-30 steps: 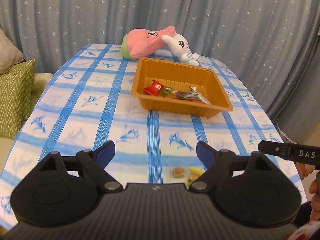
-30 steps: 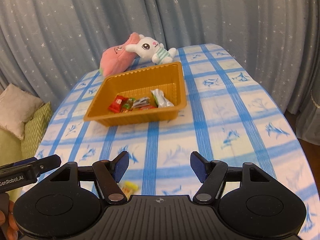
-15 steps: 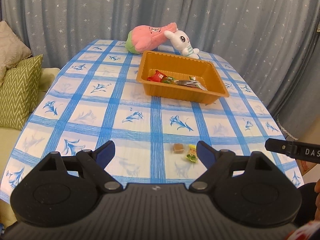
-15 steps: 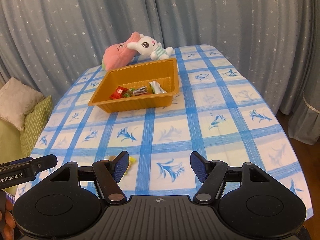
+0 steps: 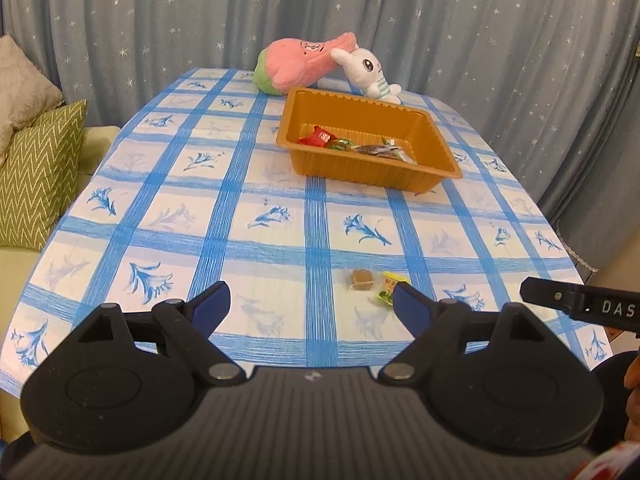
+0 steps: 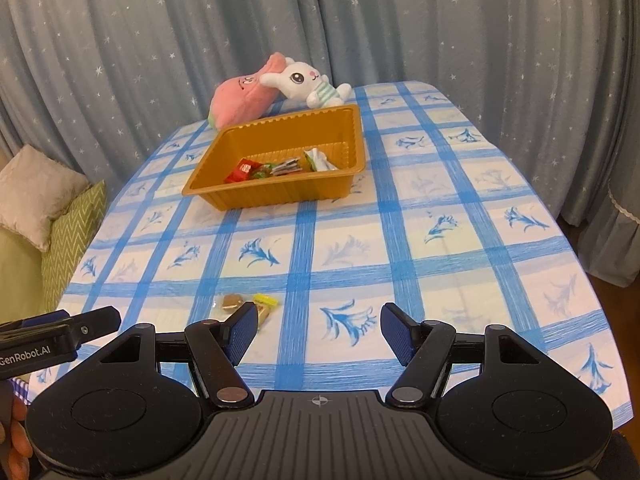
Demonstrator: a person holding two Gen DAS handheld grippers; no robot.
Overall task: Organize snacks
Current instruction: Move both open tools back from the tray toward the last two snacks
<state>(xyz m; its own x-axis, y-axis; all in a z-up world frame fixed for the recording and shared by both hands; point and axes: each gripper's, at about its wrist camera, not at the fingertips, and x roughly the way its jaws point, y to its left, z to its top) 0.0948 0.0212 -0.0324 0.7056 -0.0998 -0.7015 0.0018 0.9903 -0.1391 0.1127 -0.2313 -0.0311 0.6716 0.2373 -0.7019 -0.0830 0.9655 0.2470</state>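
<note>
While both claws are hanging over the near edge of the table (image 5: 264, 184), the left gripper (image 5: 310, 304) is standing wide with nothing between its jaws, and the right gripper (image 6: 316, 326) is gaping a little narrower, likewise empty. Just beyond them two loose sweets are lying side by side on the checked cloth: a brown candy (image 5: 361, 279) in clear wrap and a yellow candy (image 5: 390, 289) touching or nearly touching it. Both are looking light, small and crinkly, so I am guessing they will be skidding on the cloth unless the pads are closing across the body rather than the twisted wrapper ends. Farther back the orange tray (image 5: 368, 164) is sitting with several wrapped snacks (image 5: 356, 146) gathered along its near wall. Behind it a pink plush (image 5: 296, 64) and a white rabbit (image 5: 368, 72) are leaning together by the curtain.
</note>
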